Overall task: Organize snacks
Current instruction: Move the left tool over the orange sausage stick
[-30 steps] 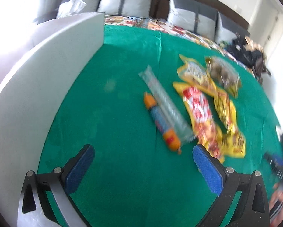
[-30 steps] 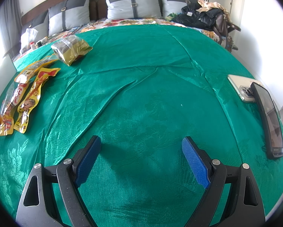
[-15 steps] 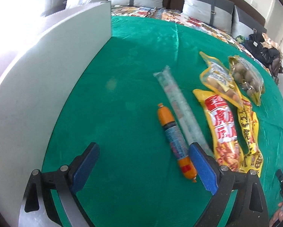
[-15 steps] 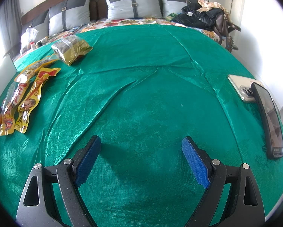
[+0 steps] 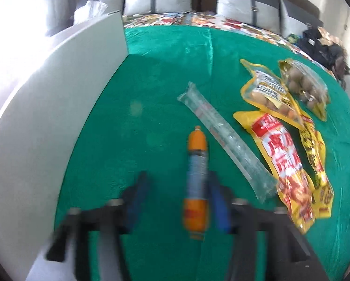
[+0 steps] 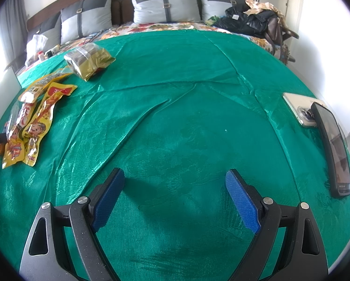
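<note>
At the left edge of the bed, standing on edge, a flat white panel (image 5: 46, 128). Spread over the bed, a shiny green cloth (image 6: 175, 82).

Just right of the panel, pointing steeply down at the cloth, the left gripper (image 5: 177, 178), badly blurred. Blue-padded fingers (image 5: 218, 206) just closing, with a snack between them: a sausage stick with orange ends and a blue-grey label (image 5: 196, 178), lying lengthwise on the cloth. Right finger against its side, left finger apart from it, so not clamped as far as the blur allows.

Just right of the sausage stick, lying aslant, a long clear plastic tube packet (image 5: 224, 140). Touching its near end, a long red-and-yellow snack packet (image 5: 282, 164), and beside that a narrow yellow packet with black print (image 5: 315, 154). Farther up the bed, overlapping the tops of both, a yellow-edged pouch of pale round snacks (image 5: 268, 93); right of it, a gold-trimmed clear bag of brown balls (image 5: 303, 86).

Well apart from the snacks, over bare cloth, the right gripper (image 6: 175, 187), fingers spread wide with nothing between them.

At the right edge of the bed, a pale phone (image 6: 299, 110), camera side up, with a black phone (image 6: 334, 149) overlapping its near end.
</note>
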`<move>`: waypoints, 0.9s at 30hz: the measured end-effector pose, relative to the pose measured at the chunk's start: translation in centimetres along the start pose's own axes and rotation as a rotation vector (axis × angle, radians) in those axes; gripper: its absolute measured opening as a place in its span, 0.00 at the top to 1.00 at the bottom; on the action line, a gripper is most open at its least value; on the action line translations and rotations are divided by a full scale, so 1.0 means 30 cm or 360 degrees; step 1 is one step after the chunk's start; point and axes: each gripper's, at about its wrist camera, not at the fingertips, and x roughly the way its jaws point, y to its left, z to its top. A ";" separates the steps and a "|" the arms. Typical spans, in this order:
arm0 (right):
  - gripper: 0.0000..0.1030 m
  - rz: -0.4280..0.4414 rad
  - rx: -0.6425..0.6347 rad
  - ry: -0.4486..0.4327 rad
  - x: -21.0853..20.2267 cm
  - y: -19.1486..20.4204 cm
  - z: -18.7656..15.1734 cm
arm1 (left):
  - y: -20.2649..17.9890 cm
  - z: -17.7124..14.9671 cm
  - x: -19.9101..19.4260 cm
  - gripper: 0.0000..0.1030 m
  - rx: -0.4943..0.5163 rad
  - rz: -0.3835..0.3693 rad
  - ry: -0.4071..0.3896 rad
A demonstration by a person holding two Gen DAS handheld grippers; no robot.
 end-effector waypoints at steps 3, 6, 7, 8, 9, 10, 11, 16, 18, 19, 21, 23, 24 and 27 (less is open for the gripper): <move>0.12 0.0000 0.0000 0.0000 0.000 0.001 0.000 | 0.026 -0.023 -0.029 0.85 0.0081 -0.0019 0.0041; 0.12 0.0001 0.0001 0.0000 0.000 0.000 0.000 | 0.067 -0.076 -0.067 0.85 0.0101 -0.0044 0.0047; 0.12 0.0001 0.0001 0.0000 0.000 0.000 0.000 | 0.078 -0.100 -0.079 0.85 0.0103 -0.0047 0.0045; 0.12 0.0000 0.0000 0.0000 0.001 0.001 0.001 | 0.083 -0.118 -0.088 0.85 0.0104 -0.0046 0.0044; 0.12 0.0000 0.0000 0.0000 0.001 0.001 0.001 | 0.092 -0.135 -0.097 0.85 0.0105 -0.0049 0.0035; 0.12 0.0001 0.0001 0.0000 0.000 -0.001 0.000 | 0.097 -0.149 -0.103 0.85 0.0109 -0.0054 0.0023; 0.12 0.0001 0.0001 0.0000 0.001 0.000 0.000 | 0.099 -0.161 -0.106 0.83 0.0111 -0.0055 0.0004; 0.12 0.0001 0.0001 -0.0001 0.000 -0.001 0.000 | 0.098 -0.160 -0.068 0.15 0.0091 -0.0075 -0.0030; 0.12 0.0001 0.0002 -0.0002 0.001 0.000 0.001 | 0.092 -0.156 -0.059 0.12 0.0107 -0.0051 -0.0065; 0.12 0.0001 0.0001 -0.0001 0.000 -0.001 0.000 | 0.094 -0.151 -0.053 0.09 0.0100 -0.0050 -0.0075; 0.12 0.0001 0.0001 -0.0001 0.001 0.000 0.001 | 0.111 -0.141 -0.037 0.02 0.0059 -0.0044 -0.0068; 0.12 0.0001 0.0001 -0.0001 0.001 -0.001 0.000 | 0.119 -0.142 -0.032 0.00 0.0057 -0.0045 -0.0092; 0.12 0.0001 0.0002 -0.0001 0.002 0.000 0.001 | 0.120 -0.143 -0.031 0.00 0.0064 -0.0047 -0.0103; 0.12 0.0001 0.0002 -0.0001 0.002 0.000 0.001 | 0.121 -0.144 -0.031 0.00 0.0065 -0.0047 -0.0119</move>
